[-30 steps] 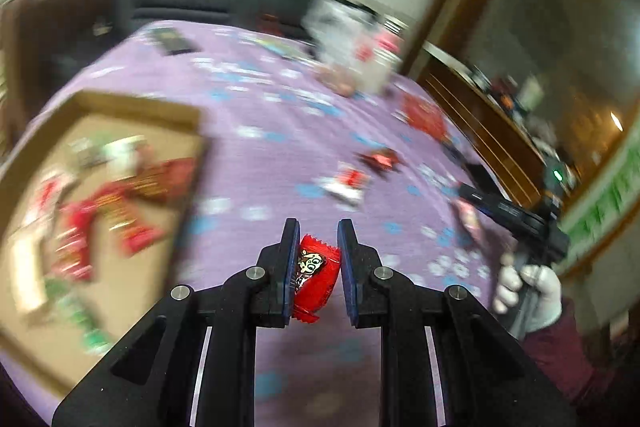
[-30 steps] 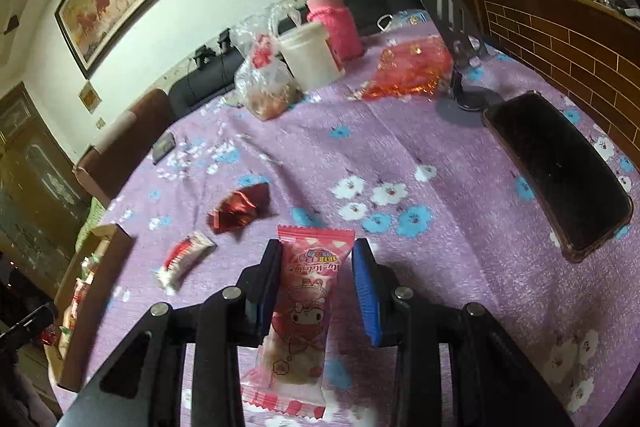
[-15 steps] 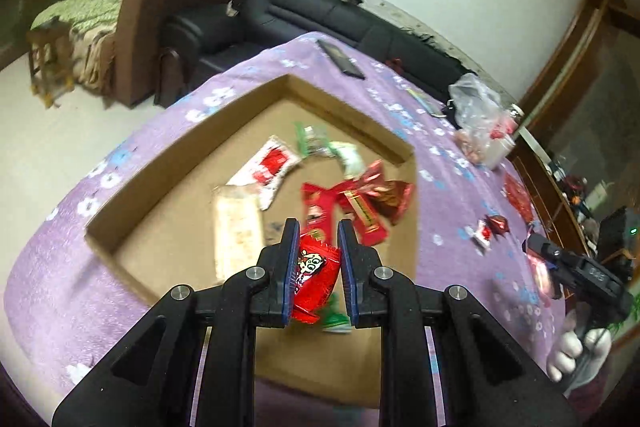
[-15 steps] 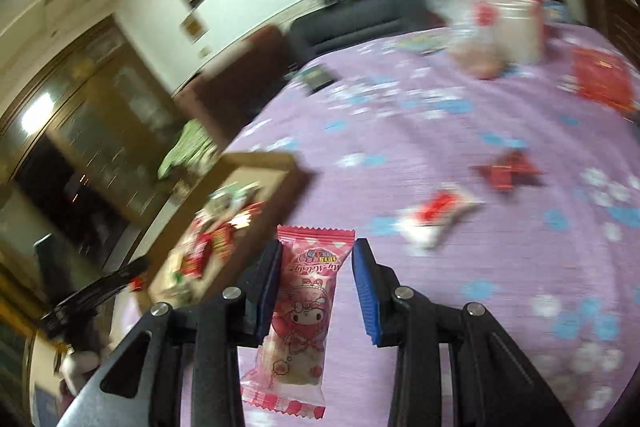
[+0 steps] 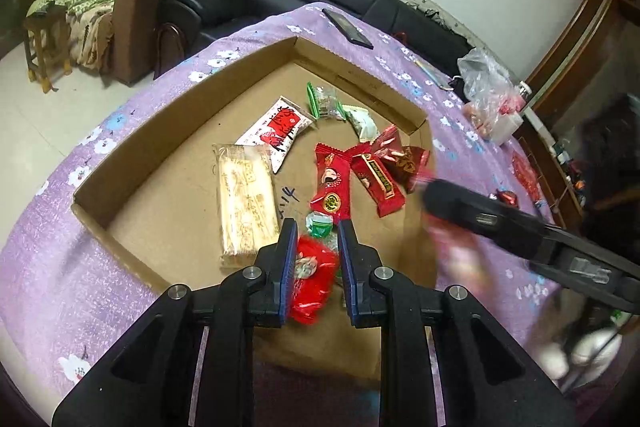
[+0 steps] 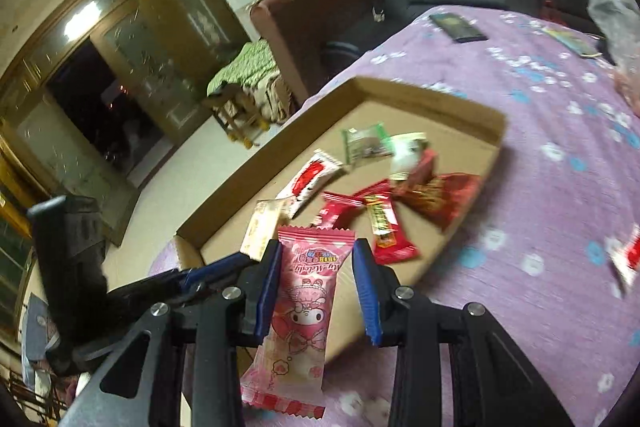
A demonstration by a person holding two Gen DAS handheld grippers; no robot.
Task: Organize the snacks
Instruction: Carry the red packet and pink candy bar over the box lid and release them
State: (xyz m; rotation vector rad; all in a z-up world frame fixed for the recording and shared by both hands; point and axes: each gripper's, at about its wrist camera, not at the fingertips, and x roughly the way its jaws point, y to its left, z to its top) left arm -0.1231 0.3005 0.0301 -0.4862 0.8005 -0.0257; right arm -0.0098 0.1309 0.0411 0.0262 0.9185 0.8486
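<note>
A shallow cardboard tray [image 5: 168,131] on the purple flowered tablecloth holds several snack packets. My left gripper [image 5: 317,247] is over the tray's near part, its jaws parted a little, with a small red candy packet [image 5: 310,277] blurred between them. My right gripper [image 6: 316,267] is shut on a pink cartoon-print snack packet [image 6: 298,311] and hangs over the tray's near corner [image 6: 188,247]. The right gripper also shows blurred at the right in the left wrist view [image 5: 480,215].
A dark phone [image 5: 347,28] lies at the table's far side. A clear plastic bag [image 5: 486,87] and a white cup stand at the far right. A loose red candy [image 5: 507,197] lies on the cloth. A black sofa and a brown armchair stand beyond the table.
Both grippers have swung left from the open cloth to the tray. The left jaws have parted a little around the red candy. The right gripper still holds the pink packet.
</note>
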